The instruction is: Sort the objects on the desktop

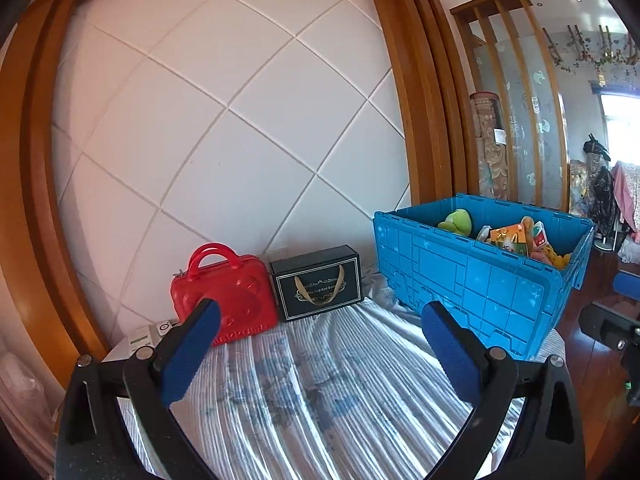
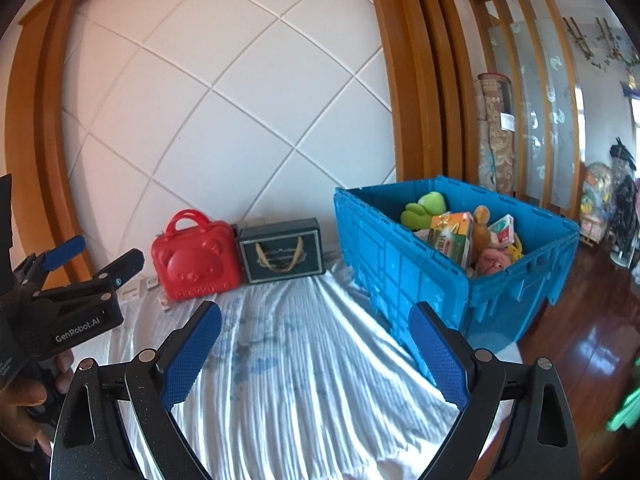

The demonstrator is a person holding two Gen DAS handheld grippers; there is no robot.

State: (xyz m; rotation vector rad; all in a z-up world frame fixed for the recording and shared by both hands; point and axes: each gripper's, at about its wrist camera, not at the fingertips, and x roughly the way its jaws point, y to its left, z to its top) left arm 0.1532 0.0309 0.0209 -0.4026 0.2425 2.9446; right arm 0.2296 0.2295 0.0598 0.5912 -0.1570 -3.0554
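From the left, a red bear case (image 2: 195,256) and dark gift box (image 2: 281,255) stand against the wall on the striped surface (image 2: 304,360), blue crate (image 2: 420,276) of toys rightmost, while left gripper (image 1: 320,320) and right gripper (image 2: 316,320) hover with jaws released and empty

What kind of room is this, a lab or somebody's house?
Most likely a lived-in home: a striped cloth covers the surface, a blue crate holds plush toys, and clothes hang beyond a wooden slatted screen.
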